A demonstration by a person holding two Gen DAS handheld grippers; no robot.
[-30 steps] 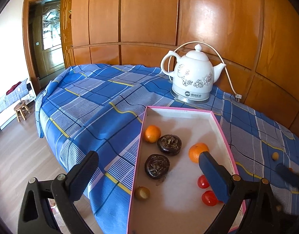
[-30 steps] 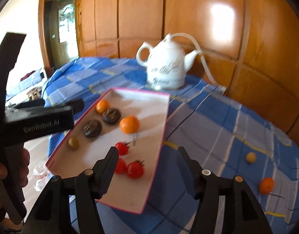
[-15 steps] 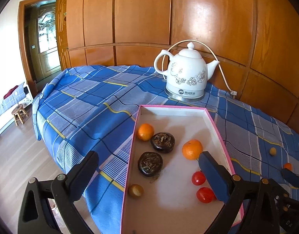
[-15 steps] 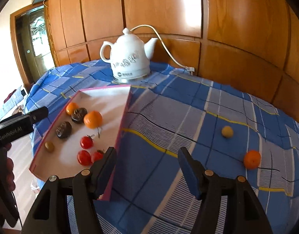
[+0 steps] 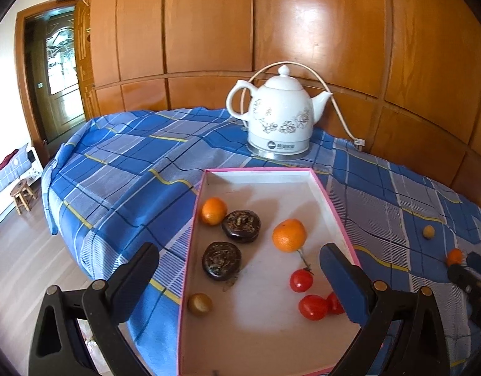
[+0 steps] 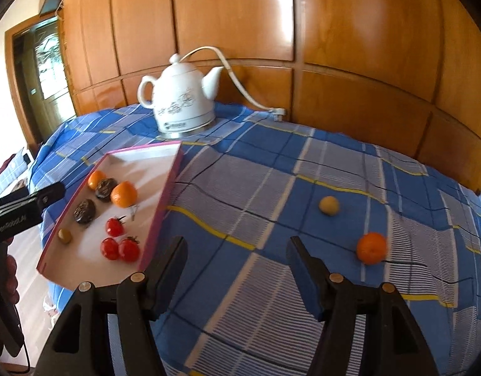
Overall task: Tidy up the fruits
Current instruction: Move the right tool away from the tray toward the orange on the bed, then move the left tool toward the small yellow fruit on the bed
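A pink-rimmed white tray lies on the blue plaid cloth. It holds two oranges, two dark round fruits, three cherry tomatoes and a small yellow-brown fruit. An orange and a small yellow fruit lie loose on the cloth to the right. My left gripper is open and empty over the tray's near part. My right gripper is open and empty above the cloth, left of the loose orange.
A white electric kettle with a cord stands behind the tray against the wooden wall panels. The table edge drops to the floor at the left, where a small stool and a doorway show.
My right gripper has swung right, away from the tray, bringing the loose orange and yellow fruit closer. My left gripper has shifted slightly; the tray's fruits have not moved.
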